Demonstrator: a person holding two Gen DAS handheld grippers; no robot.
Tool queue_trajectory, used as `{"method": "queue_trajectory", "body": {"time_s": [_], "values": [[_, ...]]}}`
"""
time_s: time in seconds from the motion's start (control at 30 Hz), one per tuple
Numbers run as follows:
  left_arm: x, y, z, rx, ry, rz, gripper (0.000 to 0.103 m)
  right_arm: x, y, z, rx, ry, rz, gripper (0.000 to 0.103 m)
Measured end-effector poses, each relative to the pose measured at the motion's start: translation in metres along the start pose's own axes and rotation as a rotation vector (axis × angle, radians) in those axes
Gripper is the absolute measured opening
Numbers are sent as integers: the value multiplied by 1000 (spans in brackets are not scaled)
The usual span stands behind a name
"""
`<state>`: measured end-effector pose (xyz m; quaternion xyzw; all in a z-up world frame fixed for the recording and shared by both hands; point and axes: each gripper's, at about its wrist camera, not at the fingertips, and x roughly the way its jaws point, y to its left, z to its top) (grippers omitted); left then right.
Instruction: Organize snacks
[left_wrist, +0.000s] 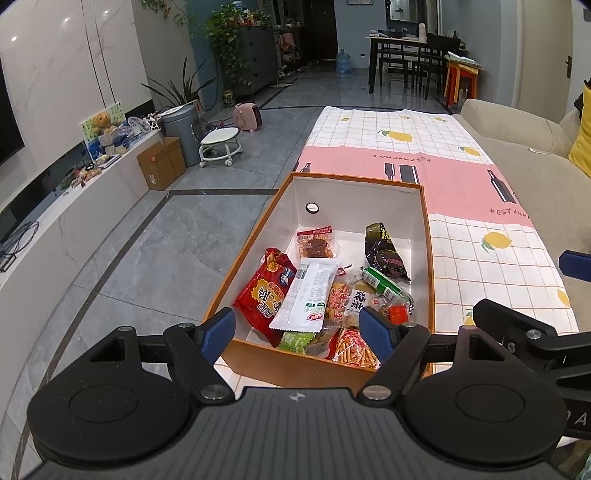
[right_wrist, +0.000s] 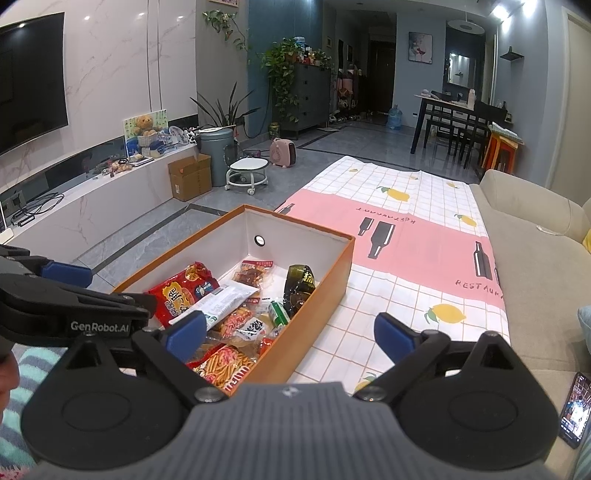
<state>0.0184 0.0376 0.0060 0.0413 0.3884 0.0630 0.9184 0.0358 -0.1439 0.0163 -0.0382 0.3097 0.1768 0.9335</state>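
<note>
We see the surface (left_wrist: 461, 236) under a checked cloth running up the middle of both views, with the orange box (left_wrist: 258, 236) at its near end, lower centre of the left view. Inside it lie the snacks (left_wrist: 314, 291): a red bag (left_wrist: 264, 295) at left, a white pack (left_wrist: 314, 295) across it, a dark pack (left_wrist: 384, 251) at the right wall. Our left hand-held gripper (left_wrist: 299, 328) hangs released over the box's near edge; the right hand-held gripper (right_wrist: 291, 334) is released too, straddling the box's right wall.
</note>
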Motion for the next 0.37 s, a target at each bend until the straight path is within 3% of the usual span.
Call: {"method": "queue_trajectory", "body": {"time_s": [0.37], "values": [[-3, -1, 2, 10, -15, 4, 89, 0, -1, 0, 2, 2, -1, 95]]}}
